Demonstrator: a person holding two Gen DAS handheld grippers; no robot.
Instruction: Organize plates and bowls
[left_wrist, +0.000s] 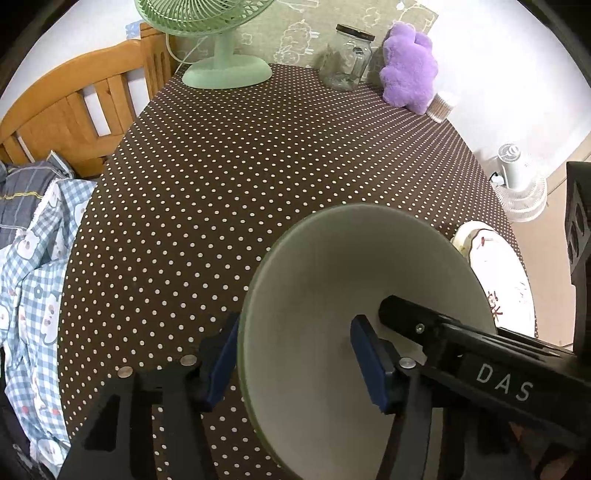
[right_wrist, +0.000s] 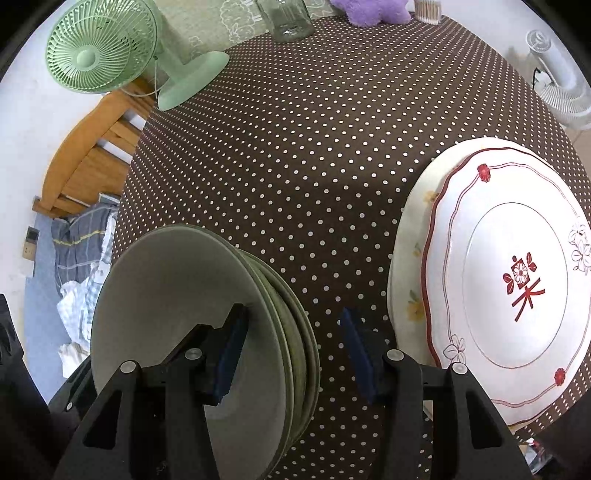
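A stack of green bowls (right_wrist: 207, 317) sits on the brown table with white dots (left_wrist: 258, 177), in the lower left of the right wrist view and the lower middle of the left wrist view. The left gripper (left_wrist: 295, 365) has its two blue pads on either side of the near left edge of the bowls, one pad outside and one inside. The pads stand partly open, and I cannot tell if they squeeze the rim. The right gripper (right_wrist: 291, 354) does the same on the other edge of the stack: its left pad is inside the top bowl and its right pad is outside, over the table, with a gap to the bowls. It is partly open and does not seem to pinch anything. At the right side of the right wrist view lie two big plates (right_wrist: 509, 280), the white one with red flowers on top of a yellow-flowered one. At the top of both views stand a green fan (left_wrist: 214, 44), a glass jar (left_wrist: 347, 55) and a purple plush toy (left_wrist: 410, 70).
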